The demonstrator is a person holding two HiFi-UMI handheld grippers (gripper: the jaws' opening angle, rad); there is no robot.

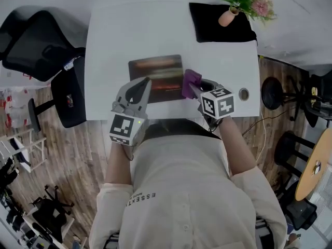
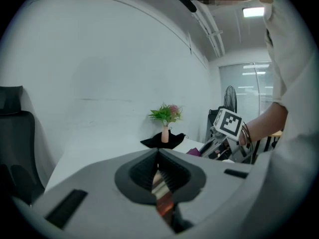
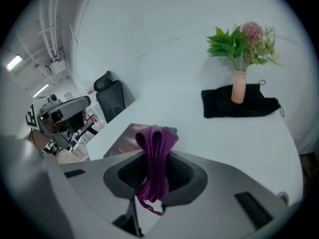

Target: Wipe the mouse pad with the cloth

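Desk [image 1: 119, 35], one mouse pad [image 1: 158, 69] by its near edge, two grippers, left gripper [image 1: 144, 84] closed to a slit over the pad's near left corner, right gripper [image 3: 154, 158] clamped on one purple cloth [image 3: 155, 153] at the pad's right edge, the clamp plain only in the right gripper view.

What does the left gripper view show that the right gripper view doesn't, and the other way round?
Left gripper view only: its own jaws shut on the mouse pad's edge, the right gripper with its marker cube, and a ceiling light.

Right gripper view only: its own jaws shut on the purple cloth, the left gripper beyond, and the table's cable hole.

Both: the vase of flowers standing on a black cloth, and the white table.
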